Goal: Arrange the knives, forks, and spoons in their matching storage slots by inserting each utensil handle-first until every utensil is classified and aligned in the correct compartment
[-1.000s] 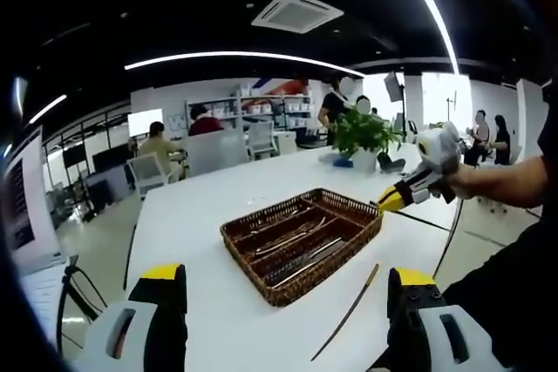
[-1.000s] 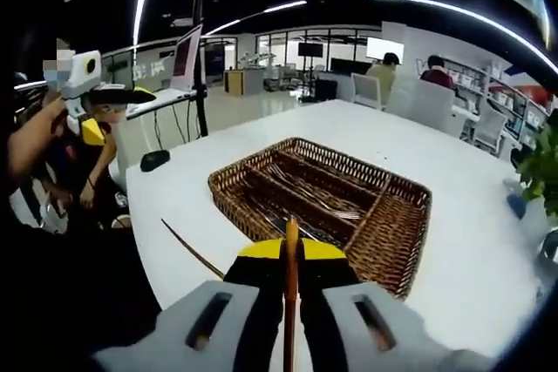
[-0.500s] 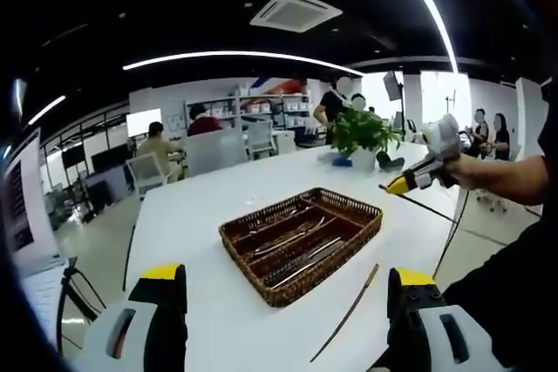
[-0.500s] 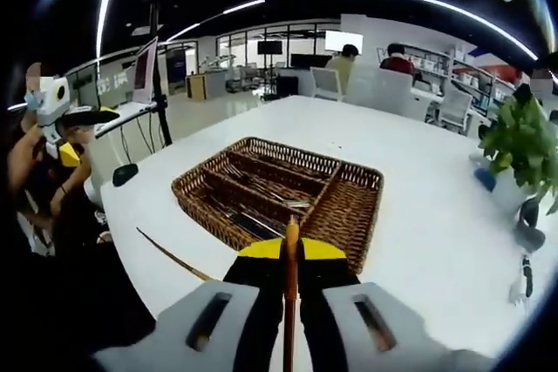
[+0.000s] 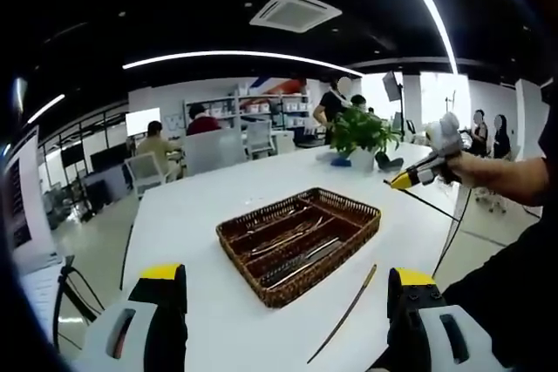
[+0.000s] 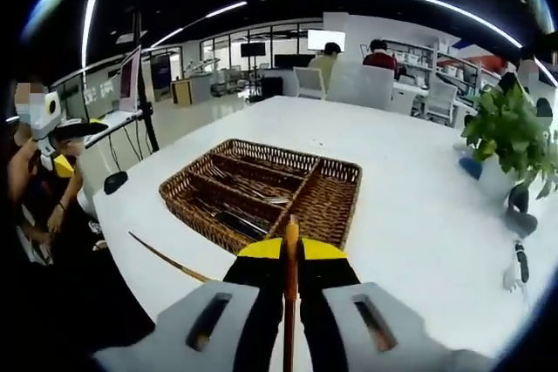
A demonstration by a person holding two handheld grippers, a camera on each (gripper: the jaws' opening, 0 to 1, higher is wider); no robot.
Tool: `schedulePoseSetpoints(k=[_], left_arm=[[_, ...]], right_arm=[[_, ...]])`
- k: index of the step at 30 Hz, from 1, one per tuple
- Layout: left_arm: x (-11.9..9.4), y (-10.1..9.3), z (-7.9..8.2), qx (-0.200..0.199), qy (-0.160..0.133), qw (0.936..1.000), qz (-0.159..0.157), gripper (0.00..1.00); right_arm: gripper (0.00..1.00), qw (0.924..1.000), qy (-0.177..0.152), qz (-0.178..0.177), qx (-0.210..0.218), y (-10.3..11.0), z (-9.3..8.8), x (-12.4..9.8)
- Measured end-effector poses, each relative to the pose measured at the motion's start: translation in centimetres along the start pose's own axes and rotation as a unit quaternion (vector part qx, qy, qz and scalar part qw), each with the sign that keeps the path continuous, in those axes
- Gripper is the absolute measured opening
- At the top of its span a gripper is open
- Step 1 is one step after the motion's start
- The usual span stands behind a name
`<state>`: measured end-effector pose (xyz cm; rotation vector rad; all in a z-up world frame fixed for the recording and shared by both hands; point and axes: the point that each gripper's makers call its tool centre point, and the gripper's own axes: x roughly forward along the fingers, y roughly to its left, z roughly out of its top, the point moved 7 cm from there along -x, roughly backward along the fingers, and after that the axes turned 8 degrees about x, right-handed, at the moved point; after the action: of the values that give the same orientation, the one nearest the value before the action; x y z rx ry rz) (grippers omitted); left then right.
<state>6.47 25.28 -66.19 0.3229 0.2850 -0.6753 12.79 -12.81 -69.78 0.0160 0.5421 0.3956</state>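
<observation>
Right gripper view showed the right gripper [image 6: 291,254] clamped on 1 slim utensil [image 6: 291,302] near the wicker tray [image 6: 261,193], left gripper [image 5: 283,302] spread empty; insertion handle-first into its matching slot seemed next.

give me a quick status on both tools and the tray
Left tool open, empty. Right tool shut on a thin utensil, above the table. Wicker tray partly filled; one utensil loose beside it. Nothing in the way.

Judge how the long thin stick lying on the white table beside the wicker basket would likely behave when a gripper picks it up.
The stick looks very slender and slightly curved, so probably light and somewhat springy. Lying flat on the smooth table, it may skid or roll when nudged. It lies apart from the basket, so nothing braces it.
</observation>
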Motion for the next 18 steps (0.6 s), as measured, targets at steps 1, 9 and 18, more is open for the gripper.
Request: schedulePoseSetpoints(k=[1, 9, 18], left_arm=[[-0.01, 0.00, -0.03, 0.000, 0.001, 1.0000, 0.000, 1.00], [-0.22, 0.09, -0.13, -0.001, 0.001, 1.0000, 0.002, 1.00], [-0.28, 0.13, -0.30, -0.003, 0.001, 1.0000, 0.002, 1.00]], right_arm=[[0.02, 1.0000, 0.000, -0.001, 0.001, -0.01, 0.05, -0.04], [0.02, 1.0000, -0.002, -0.006, 0.006, -0.21, 0.33, -0.03], [0.02, 0.9999, 0.001, -0.010, 0.008, -0.26, 0.37, 0.01]])
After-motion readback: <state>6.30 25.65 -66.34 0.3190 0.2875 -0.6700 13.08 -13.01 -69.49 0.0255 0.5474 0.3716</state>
